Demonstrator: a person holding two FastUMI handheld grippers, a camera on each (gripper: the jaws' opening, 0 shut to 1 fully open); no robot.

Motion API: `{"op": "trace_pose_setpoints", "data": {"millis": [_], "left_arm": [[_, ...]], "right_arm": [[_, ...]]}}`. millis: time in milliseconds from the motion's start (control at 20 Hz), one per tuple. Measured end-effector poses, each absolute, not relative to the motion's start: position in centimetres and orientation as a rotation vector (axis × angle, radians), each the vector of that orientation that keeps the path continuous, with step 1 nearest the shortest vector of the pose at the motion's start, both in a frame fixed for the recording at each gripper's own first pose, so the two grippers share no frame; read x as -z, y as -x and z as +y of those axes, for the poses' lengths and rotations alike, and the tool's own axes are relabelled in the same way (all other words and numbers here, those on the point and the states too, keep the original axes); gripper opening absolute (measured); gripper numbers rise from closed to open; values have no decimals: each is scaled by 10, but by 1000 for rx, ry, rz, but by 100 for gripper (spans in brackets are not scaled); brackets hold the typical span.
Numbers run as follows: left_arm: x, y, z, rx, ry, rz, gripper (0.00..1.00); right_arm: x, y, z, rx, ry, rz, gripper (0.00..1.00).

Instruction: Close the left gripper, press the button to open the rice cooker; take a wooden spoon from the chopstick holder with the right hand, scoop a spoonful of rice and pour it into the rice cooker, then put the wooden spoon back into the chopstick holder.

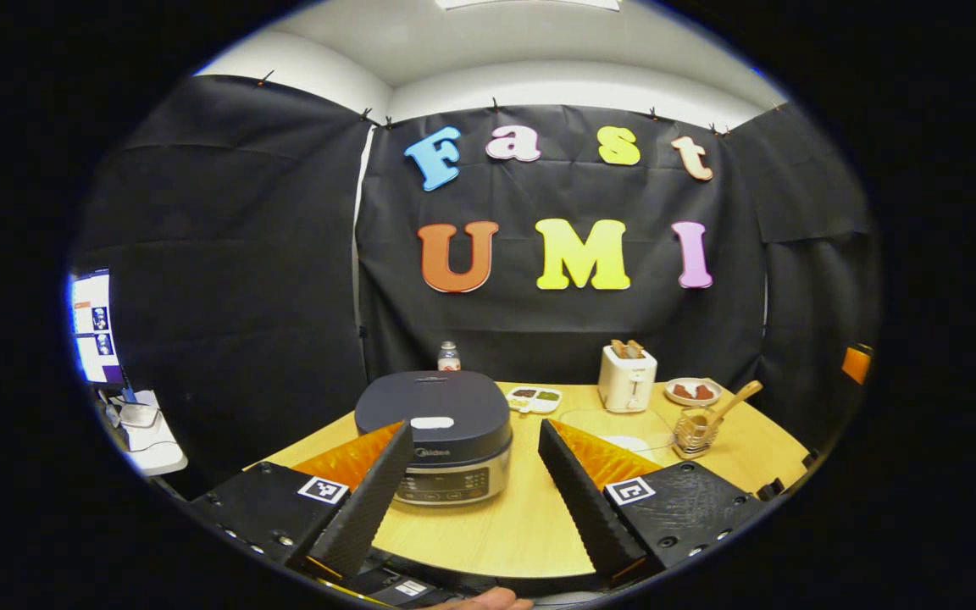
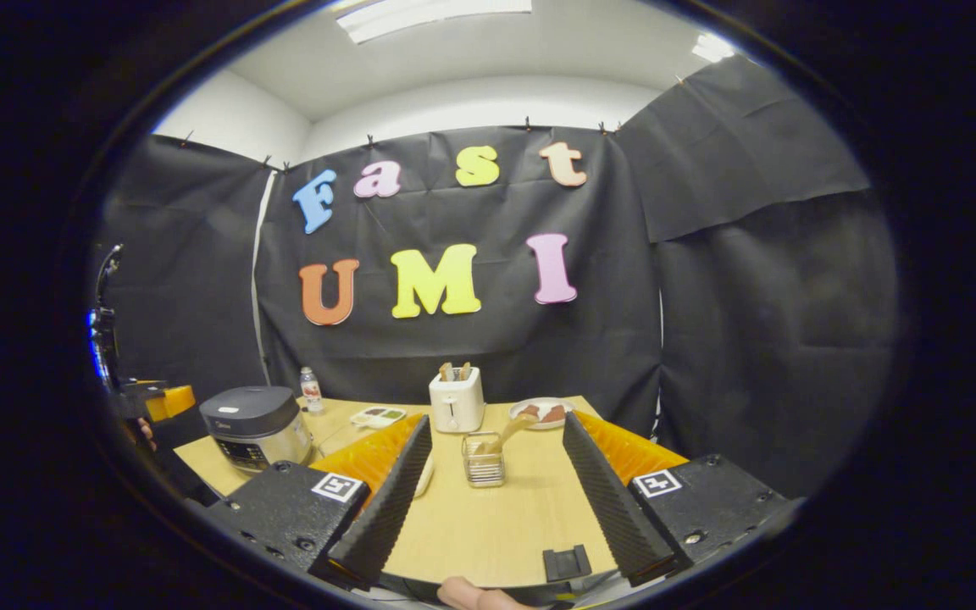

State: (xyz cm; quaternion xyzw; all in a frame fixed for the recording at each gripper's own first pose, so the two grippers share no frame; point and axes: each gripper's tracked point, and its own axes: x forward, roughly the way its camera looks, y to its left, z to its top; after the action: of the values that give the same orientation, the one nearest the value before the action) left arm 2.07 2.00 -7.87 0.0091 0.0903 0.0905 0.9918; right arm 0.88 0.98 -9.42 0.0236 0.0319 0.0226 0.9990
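Rice cooker, dark-lidded with a silver front panel, sits shut on the wooden desk at about 12 o'clock from the left hand-held gripper in the left gripper view, framed between its two ribbed fingers. That hand-held gripper is spread wide, nothing between its fingers and touching nothing. In the right gripper view the cooker stands near the desk's left edge at 10 o'clock.

The right hand-held gripper is likewise wide apart and empty, above the desk's near edge.

A white toaster with bread in its slots stands toward the back at 1 o'clock in the left gripper view. Just to its right lies a small plate of food, and to its left a shallow white dish.

The wire chopstick holder stands at 12 o'clock between the right hand-held gripper's fingers, well apart from them, with the wooden spoon leaning out toward 1 o'clock. A small bottle stands behind the cooker.
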Motion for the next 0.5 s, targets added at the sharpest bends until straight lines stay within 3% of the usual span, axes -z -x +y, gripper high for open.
{"op": "trace_pose_setpoints", "data": {"millis": [50,100,250,300,350,400,450,500], "left_arm": [[73,-15,10,-162,-13,171,100],[70,-11,3,-151,-8,164,95],[55,-1,-10,-137,11,153,95],[47,1,-15,-129,16,142,95],[43,3,-18,-124,20,136,95],[40,5,-21,-124,26,131,95],[36,6,-23,-119,28,124,95],[32,8,-26,-114,26,117,95]], "right_arm": [[90,-6,7,-35,-46,59,100],[86,-4,5,-29,-45,52,100],[70,2,3,-18,-39,26,100],[65,3,2,-19,-34,21,93],[62,6,2,-20,-28,22,100],[59,7,2,-22,-20,22,94],[56,10,3,-23,-15,20,94],[52,9,3,-21,-10,15,100]]}}
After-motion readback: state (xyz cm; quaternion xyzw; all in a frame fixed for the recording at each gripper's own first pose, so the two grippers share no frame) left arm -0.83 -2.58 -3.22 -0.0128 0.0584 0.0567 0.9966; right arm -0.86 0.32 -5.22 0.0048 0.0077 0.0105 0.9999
